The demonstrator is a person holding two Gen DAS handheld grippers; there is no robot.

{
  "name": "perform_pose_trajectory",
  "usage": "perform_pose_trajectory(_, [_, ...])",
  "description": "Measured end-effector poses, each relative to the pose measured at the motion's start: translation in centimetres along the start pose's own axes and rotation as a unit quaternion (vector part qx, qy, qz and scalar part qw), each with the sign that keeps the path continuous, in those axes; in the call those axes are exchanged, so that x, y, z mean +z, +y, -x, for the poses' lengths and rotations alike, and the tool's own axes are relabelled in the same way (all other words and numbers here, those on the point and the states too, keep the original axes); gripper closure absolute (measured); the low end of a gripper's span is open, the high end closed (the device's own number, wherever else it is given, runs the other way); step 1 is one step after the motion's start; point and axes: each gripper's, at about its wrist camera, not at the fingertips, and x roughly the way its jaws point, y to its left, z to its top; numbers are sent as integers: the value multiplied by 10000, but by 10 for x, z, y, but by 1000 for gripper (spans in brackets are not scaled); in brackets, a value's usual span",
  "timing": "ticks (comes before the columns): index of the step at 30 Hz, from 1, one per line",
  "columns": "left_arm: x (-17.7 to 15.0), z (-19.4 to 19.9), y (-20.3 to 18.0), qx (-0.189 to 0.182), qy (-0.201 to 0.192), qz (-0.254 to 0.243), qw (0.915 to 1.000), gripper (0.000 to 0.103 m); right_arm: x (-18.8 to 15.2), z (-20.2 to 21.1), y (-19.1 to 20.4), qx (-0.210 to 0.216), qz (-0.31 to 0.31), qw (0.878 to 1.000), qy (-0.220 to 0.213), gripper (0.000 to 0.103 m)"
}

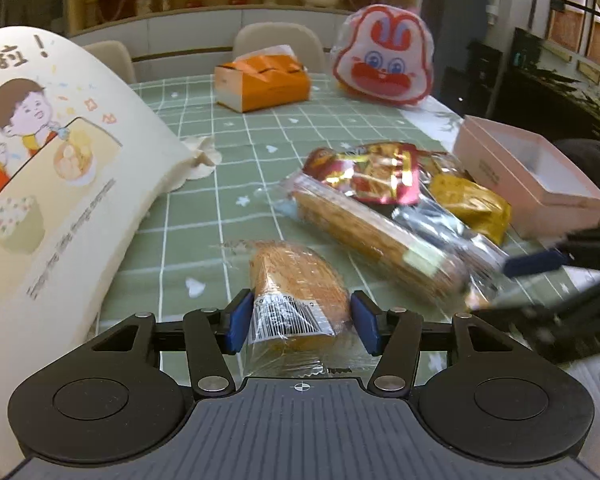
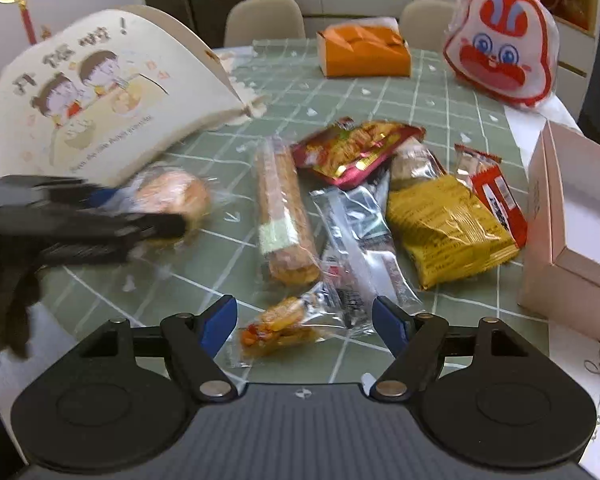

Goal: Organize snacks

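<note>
Left gripper [image 1: 302, 322] pinching a wrapped bun [image 1: 300, 300]; right gripper [image 2: 305, 322] spread around a small snack packet [image 2: 284, 326].

We see open tablecloth [image 2: 228, 216] between the cream bag [image 2: 112, 92] at upper left and the snack pile [image 2: 380, 208] at center. The pink box [image 2: 572, 216] walls off the right edge. Behind the pile, bare cloth runs up to the orange box [image 2: 364, 54] and rabbit bag [image 2: 500, 52] at top.
</note>
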Motion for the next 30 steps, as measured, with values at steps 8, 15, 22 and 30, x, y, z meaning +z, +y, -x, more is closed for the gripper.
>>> perform_pose_trajectory(8, [-4, -4, 15, -76, 131, 490, 9987, 44, -6, 14, -26, -150, -316, 9993, -98, 28])
perform_pose_trajectory(15, [8, 17, 16, 60, 3, 373, 9993, 45, -12, 5, -27, -83, -367, 9993, 43, 28])
perform_pose_trajectory(22, [9, -18, 2, 274, 258, 156, 9992, 41, -18, -4, -23, 93, -532, 9985, 64, 25])
perform_pose_trajectory(30, [14, -26, -1, 361, 129, 110, 9992, 44, -39, -3, -12, -430, 149, 9989, -139, 14])
